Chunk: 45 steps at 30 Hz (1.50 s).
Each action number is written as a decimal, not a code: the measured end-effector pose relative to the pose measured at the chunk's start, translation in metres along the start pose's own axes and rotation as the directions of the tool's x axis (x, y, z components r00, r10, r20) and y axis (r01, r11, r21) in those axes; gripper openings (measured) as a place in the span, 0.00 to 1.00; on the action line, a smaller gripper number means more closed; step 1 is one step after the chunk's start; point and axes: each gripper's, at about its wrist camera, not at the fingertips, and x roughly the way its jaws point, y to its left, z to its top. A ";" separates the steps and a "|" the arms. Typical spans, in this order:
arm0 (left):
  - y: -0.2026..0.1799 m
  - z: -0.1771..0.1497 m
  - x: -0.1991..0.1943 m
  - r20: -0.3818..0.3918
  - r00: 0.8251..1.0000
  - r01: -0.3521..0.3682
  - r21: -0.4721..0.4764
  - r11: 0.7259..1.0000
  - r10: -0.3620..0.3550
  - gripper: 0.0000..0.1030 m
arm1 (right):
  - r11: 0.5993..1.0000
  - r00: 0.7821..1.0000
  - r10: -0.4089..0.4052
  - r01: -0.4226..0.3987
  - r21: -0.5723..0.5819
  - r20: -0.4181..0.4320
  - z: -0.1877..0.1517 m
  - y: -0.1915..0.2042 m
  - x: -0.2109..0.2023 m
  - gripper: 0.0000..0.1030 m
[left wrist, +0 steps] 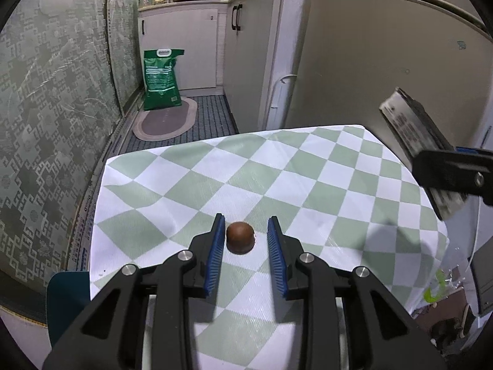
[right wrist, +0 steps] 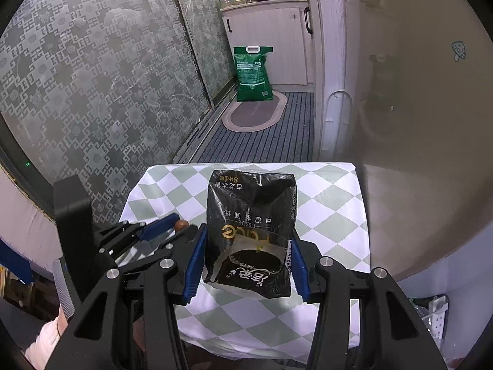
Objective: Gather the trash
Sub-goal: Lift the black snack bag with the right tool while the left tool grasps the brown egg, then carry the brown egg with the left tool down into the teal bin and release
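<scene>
So the small round brown nut-like thing (left wrist: 240, 236) is sitting on my green-and-white checkered cloth surface (left wrist: 308, 166), right between the blue pads of my left hand-held gripper (left wrist: 243, 240). Jaws are spread, one pad just beside it, the other a bit off. My right hand-held gripper (right wrist: 246, 259) is clamped on a crumpled black plastic tissue wrapper (right wrist: 251, 231), holding it up over the surface. Green bag (left wrist: 161, 78) stands on the floor by the white cabinets (left wrist: 185, 46).
</scene>
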 end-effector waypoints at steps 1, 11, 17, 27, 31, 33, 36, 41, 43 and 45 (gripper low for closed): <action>0.000 0.000 0.000 0.003 1.000 -0.018 -0.002 1.000 0.018 0.24 | 1.000 1.000 0.001 -0.001 -0.002 0.000 -0.001 0.000 -0.001 0.48; 0.006 -0.004 -0.006 0.016 1.000 -0.011 -0.033 0.999 0.012 0.19 | 1.000 1.000 -0.007 0.007 -0.011 -0.010 -0.006 -0.006 0.000 0.48; 0.010 -0.006 -0.017 0.026 1.000 -0.016 -0.022 1.000 0.017 0.19 | 1.000 0.999 -0.001 0.001 -0.011 -0.040 -0.011 -0.002 0.015 0.48; 0.034 -0.007 -0.049 0.076 0.997 -0.023 -0.030 0.999 0.025 0.19 | 0.999 0.996 0.024 -0.027 -0.040 -0.083 -0.011 0.028 0.038 0.48; 0.048 -0.009 -0.061 0.093 0.995 -0.035 -0.038 0.999 0.039 0.19 | 0.998 0.996 0.024 -0.029 -0.062 -0.081 -0.008 0.044 0.039 0.48; 0.057 -0.009 -0.067 0.101 0.994 -0.041 -0.048 0.998 0.046 0.19 | 0.997 0.996 0.028 -0.034 -0.071 -0.081 -0.005 0.053 0.041 0.48; 0.075 -0.011 -0.077 0.110 0.992 -0.049 -0.072 0.996 0.057 0.19 | 0.996 0.996 0.036 -0.043 -0.085 -0.077 -0.001 0.068 0.042 0.48; 0.103 -0.020 -0.083 0.097 0.992 -0.070 -0.102 0.992 0.080 0.19 | 0.992 0.996 0.060 -0.067 -0.110 -0.067 0.008 0.098 0.041 0.48; 0.114 -0.026 -0.085 0.094 0.991 -0.083 -0.109 0.991 0.093 0.19 | 0.989 0.995 0.077 -0.084 -0.118 -0.061 0.011 0.111 0.040 0.48; 0.125 -0.031 -0.086 0.082 0.992 -0.090 -0.122 0.988 0.100 0.19 | 0.988 0.995 0.084 -0.090 -0.129 -0.054 0.014 0.122 0.038 0.48</action>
